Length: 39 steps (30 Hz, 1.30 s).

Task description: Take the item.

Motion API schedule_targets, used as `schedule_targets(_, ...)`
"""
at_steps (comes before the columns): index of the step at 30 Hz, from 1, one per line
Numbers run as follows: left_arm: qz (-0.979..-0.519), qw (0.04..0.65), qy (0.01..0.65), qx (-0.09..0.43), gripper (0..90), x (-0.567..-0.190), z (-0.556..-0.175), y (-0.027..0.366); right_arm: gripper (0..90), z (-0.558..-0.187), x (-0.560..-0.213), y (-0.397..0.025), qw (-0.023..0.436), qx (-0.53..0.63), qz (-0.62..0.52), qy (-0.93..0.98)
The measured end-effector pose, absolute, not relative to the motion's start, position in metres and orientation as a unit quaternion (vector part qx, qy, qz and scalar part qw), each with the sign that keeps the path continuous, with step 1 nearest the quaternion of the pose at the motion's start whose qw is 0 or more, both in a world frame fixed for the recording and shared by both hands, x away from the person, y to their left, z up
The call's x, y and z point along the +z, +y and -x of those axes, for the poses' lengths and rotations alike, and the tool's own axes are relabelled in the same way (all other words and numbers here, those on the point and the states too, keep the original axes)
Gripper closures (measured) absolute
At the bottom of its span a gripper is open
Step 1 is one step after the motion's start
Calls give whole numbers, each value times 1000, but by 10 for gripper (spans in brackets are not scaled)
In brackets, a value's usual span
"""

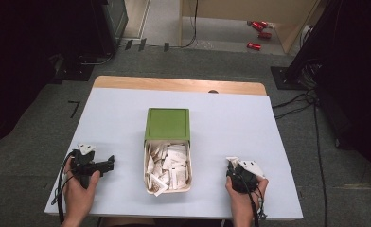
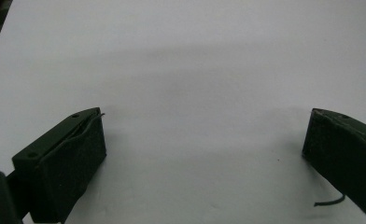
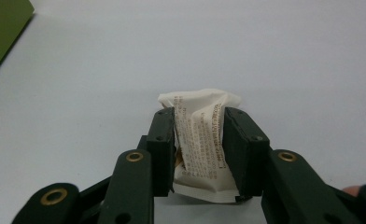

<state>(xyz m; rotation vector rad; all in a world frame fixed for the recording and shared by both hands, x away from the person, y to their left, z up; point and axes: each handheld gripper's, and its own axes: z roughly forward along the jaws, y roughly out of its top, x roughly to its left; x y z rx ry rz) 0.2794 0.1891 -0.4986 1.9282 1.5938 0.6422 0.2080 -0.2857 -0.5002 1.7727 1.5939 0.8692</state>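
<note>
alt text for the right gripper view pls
The right tool is shut on a white printed packet, pinched between its two black jaws above the pale table. A green lid cuts into the top left corner.

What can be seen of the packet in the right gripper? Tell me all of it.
The packet is a small white pouch, paper or film by its look, printed with fine brown text and crinkled at its sealed ends. It stands on end, squeezed at the middle between the jaws of the right gripper, over the pale table, apart from the box.
</note>
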Motion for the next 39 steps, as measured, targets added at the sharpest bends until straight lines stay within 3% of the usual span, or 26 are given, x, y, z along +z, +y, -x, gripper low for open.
schedule_targets(10,-718,276,593,239,0,-499,-279,189,576,-209,-500,-287,286,334,-670,598)
schedule_targets(27,-718,276,593,239,0,-499,-279,189,218,-206,-483,-274,285,336,-661,608)
schedule_targets(39,-718,276,593,239,0,-499,-279,189,123,-200,-461,-257,266,358,-632,634)
